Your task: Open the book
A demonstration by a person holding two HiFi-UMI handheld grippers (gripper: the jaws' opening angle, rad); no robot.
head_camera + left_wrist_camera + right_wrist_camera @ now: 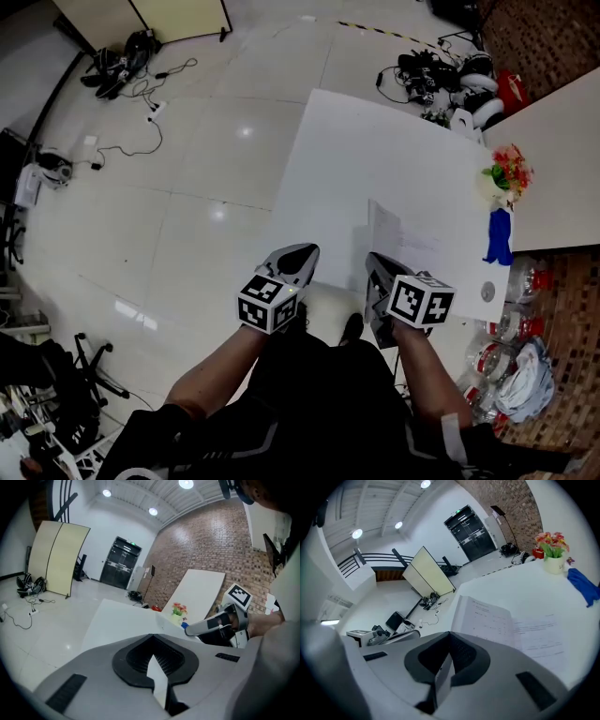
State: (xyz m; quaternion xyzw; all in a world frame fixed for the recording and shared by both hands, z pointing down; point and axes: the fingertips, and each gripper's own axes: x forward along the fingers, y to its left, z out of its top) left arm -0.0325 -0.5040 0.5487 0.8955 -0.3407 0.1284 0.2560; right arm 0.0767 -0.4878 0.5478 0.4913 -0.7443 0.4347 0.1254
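Book: the book (412, 246) lies open on the white bench (375, 141), its left leaf seemingly raised.
Direction: just ahead of the right hand-held gripper (378, 267), with the spine running away from the person.
Nearer side: the right. The left hand-held gripper (298, 258) hangs off the bench's edge, over the floor (187, 187).
Jaws: both pairs are pressed together, gripping nothing.

Bright, even ceiling lights (186, 483), glare spots on floor (246, 132) — fisheye bending, dark corners; near jaws blurred
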